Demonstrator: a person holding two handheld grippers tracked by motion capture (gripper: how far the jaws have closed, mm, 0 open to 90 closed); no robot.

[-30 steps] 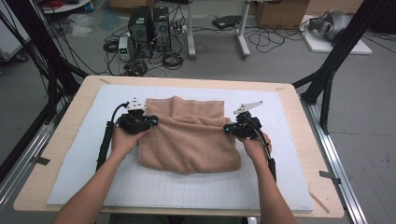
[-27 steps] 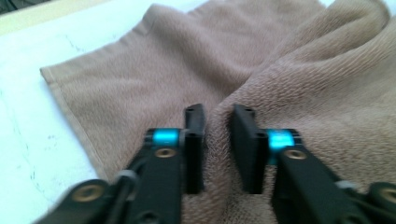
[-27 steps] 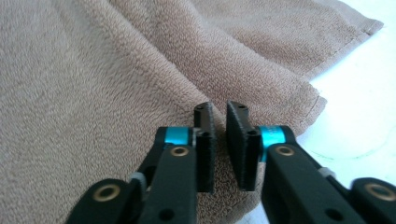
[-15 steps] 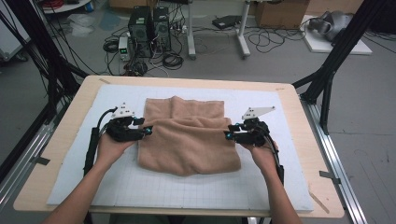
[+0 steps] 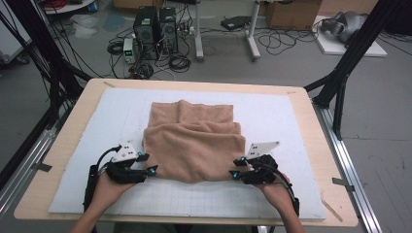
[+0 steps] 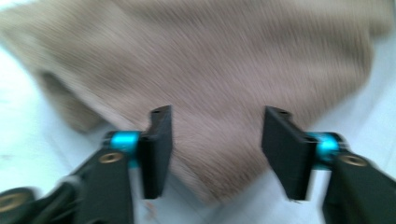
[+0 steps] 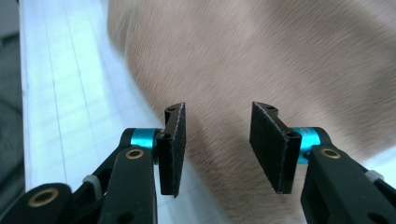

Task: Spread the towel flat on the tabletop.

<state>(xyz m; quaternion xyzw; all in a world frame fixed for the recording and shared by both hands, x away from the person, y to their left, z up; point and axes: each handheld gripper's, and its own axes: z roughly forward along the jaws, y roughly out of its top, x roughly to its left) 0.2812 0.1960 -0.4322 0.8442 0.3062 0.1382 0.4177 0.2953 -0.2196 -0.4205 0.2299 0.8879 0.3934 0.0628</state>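
Note:
A tan towel (image 5: 194,145) lies folded on the white mat (image 5: 272,121), its doubled part toward me. My left gripper (image 5: 148,163) sits at the towel's near left corner and my right gripper (image 5: 236,168) at its near right corner. Both have just been opening and now stand open. In the left gripper view, the left gripper (image 6: 218,114) frames a pointed corner of the towel (image 6: 210,56) without its pads touching the cloth. In the right gripper view, the right gripper (image 7: 219,109) hangs over the towel (image 7: 280,56) edge, pads apart from it.
The mat covers most of a wooden table (image 5: 73,141). Black frame posts (image 5: 340,87) rise at the table's far corners. Computers and cables (image 5: 155,29) lie on the floor beyond the far edge. Bare mat runs along the near edge in front of the towel.
Both hands slid from the towel's sides toward me, down to its near corners. Both grippers, shut a second ago, have opened.

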